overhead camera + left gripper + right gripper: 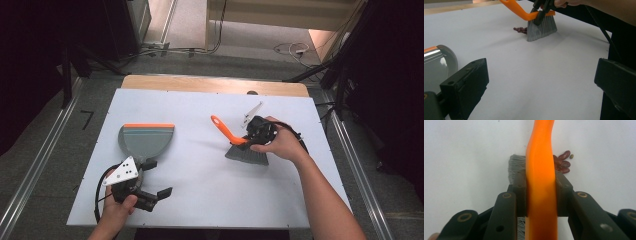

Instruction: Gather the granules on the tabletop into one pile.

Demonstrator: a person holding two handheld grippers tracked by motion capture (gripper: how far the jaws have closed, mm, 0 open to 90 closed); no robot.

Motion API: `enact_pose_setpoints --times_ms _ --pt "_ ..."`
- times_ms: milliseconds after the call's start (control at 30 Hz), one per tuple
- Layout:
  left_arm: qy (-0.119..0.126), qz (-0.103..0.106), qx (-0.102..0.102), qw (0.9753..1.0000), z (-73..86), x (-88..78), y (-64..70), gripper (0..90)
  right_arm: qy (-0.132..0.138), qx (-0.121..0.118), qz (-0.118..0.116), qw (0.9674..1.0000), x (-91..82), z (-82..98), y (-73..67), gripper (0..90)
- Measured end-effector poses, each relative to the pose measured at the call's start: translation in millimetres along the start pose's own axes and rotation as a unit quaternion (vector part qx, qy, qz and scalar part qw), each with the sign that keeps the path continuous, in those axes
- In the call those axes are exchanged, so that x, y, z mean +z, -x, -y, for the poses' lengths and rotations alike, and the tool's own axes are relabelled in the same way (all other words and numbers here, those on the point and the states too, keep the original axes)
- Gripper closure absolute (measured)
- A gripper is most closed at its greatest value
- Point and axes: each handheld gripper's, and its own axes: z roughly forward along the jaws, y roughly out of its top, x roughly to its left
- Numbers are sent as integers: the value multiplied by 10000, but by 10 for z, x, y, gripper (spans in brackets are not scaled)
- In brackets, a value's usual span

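Note:
A brush with an orange handle [223,127] and grey bristles [246,154] stands bristles-down right of the table's middle. My right gripper [250,136] is shut on its handle [541,170], just above the bristles [515,165]. Several dark red beans [562,162] lie on the white surface beside the bristles [541,27], on the side facing away from the person; the beans [521,30] are in a small pile. A grey dustpan [147,137] with an orange lip lies flat at the left. My left gripper [157,178] hangs open just in front of the dustpan [437,61], holding nothing [540,85].
The white board [200,200] rests on a wooden table whose far edge [215,84] shows behind it. Metal rails [35,165] run along both sides on the floor. Cables [292,49] lie on the floor beyond the table.

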Motion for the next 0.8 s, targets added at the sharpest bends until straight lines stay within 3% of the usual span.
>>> enact_pose_setpoints --times_ms 800 --pt "8 5 28 10000 -5 -5 13 2 121 27 112 9999 38 -103 266 671"
